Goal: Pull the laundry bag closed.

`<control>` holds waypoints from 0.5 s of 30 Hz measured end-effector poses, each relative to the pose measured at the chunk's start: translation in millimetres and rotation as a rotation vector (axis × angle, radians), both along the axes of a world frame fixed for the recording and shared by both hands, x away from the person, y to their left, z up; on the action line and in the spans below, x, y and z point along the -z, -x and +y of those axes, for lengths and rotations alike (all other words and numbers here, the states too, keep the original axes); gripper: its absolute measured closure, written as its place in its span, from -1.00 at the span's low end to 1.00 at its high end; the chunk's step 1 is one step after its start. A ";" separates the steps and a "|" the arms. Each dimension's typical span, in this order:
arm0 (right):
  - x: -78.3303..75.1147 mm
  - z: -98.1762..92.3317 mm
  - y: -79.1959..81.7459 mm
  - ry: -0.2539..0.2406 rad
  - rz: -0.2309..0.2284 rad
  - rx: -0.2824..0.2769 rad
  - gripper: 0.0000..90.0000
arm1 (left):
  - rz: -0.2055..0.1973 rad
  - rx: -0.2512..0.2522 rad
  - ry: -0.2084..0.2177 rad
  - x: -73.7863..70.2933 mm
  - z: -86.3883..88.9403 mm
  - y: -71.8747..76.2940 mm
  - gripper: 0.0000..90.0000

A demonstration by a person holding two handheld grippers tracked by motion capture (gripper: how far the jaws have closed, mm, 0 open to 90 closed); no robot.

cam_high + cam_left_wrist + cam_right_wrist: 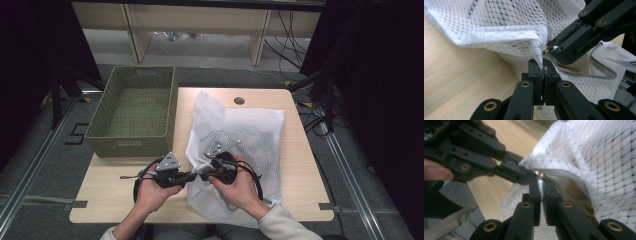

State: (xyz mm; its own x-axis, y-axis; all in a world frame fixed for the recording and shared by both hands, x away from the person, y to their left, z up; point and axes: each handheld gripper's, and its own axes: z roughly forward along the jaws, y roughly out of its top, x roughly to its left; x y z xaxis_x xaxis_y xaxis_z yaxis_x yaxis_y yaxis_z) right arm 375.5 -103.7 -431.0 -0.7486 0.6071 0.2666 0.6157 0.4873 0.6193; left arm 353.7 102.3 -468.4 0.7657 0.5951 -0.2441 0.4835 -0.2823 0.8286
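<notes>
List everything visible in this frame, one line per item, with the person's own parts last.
White mesh laundry bag with zipper: one, white, on the table's right half, dark contents inside.
Woven green basket: one, olive green, table's left rear.
Light wooden table: one, pale wood, centre.
Metal zipper pull: one, silver, at the bag's opening.
Left gripper: one, black, shut on the bag's mesh edge.
Right gripper: one, black, pinching bag fabric beside the zipper.
Hands: two, holding the grippers.

One overhead camera, two close ones.
The high view looks down on the table (300,165); both gripper views sit close on the mesh bag's (506,32) zipper.
</notes>
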 end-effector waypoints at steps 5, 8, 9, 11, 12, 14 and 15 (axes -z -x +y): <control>-0.3 -0.2 0.1 -0.016 -0.014 0.009 0.93 | -0.012 -0.013 0.005 0.2 -0.1 -0.4 0.94; -1.4 -1.0 1.1 -0.015 -0.013 0.015 0.93 | -0.016 -0.016 0.000 -0.1 0.6 -0.7 0.94; -1.5 -1.6 0.7 -0.016 -0.032 0.005 0.93 | -0.009 -0.022 0.001 0.0 0.4 -0.4 0.94; -2.9 -1.2 2.2 -0.018 -0.001 0.014 0.93 | -0.017 -0.015 -0.003 -0.1 0.5 -0.5 0.94; -3.3 -1.5 2.7 -0.016 -0.001 0.019 0.94 | -0.020 -0.015 0.000 0.3 0.3 -0.6 0.94; -3.5 -2.1 2.2 -0.007 -0.025 0.006 0.95 | -0.019 -0.014 -0.004 0.4 0.6 -0.7 0.95; -3.8 -1.6 3.1 -0.008 -0.018 0.011 0.95 | -0.021 -0.014 -0.004 0.6 0.3 -0.9 0.94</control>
